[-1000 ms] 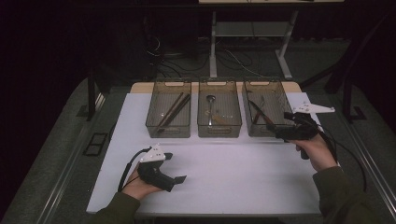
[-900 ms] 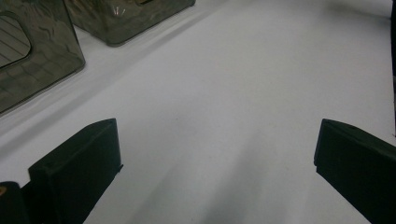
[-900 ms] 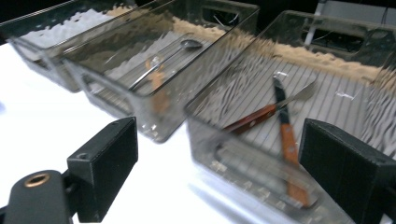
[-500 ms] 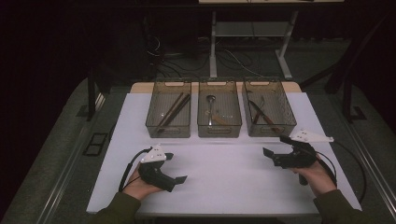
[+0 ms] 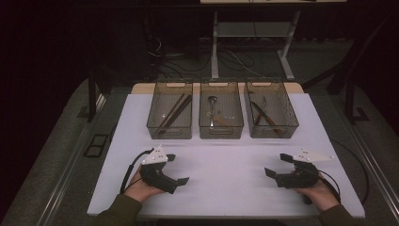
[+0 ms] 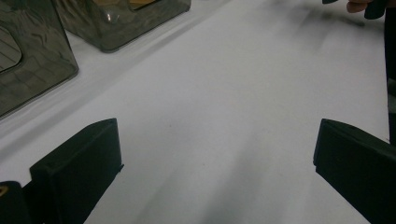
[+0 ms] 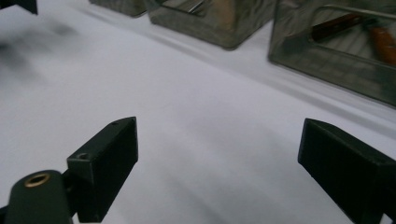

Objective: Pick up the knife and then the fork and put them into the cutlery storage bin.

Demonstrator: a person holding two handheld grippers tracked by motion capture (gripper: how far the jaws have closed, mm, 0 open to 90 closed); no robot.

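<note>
Both grippers rest low over the white mat (image 5: 226, 155), near its front edge. My left gripper (image 5: 179, 168) sits at the front left, held in a hand, its jaws open and pointing right with nothing between them. In the left gripper view that gripper (image 6: 215, 172) shows only bare mat between its wide-apart jaws. My right gripper (image 5: 276, 165) is at the front right, jaws open and pointing left. In the right gripper view it (image 7: 224, 172) also has only bare mat between its jaws.
Three smoky clear bins stand in a row at the mat's far side. The left bin (image 5: 168, 133) holds dark chopsticks (image 5: 175, 109), the middle bin (image 5: 221, 133) a metal spoon (image 5: 212, 108), the right bin (image 5: 274, 132) brown-handled utensils (image 5: 263, 114). Table legs and cables lie beyond.
The right hand has brought its gripper down and back from beside the right bin to the mat's front right corner. The left gripper has stayed in place. Both stay open.
</note>
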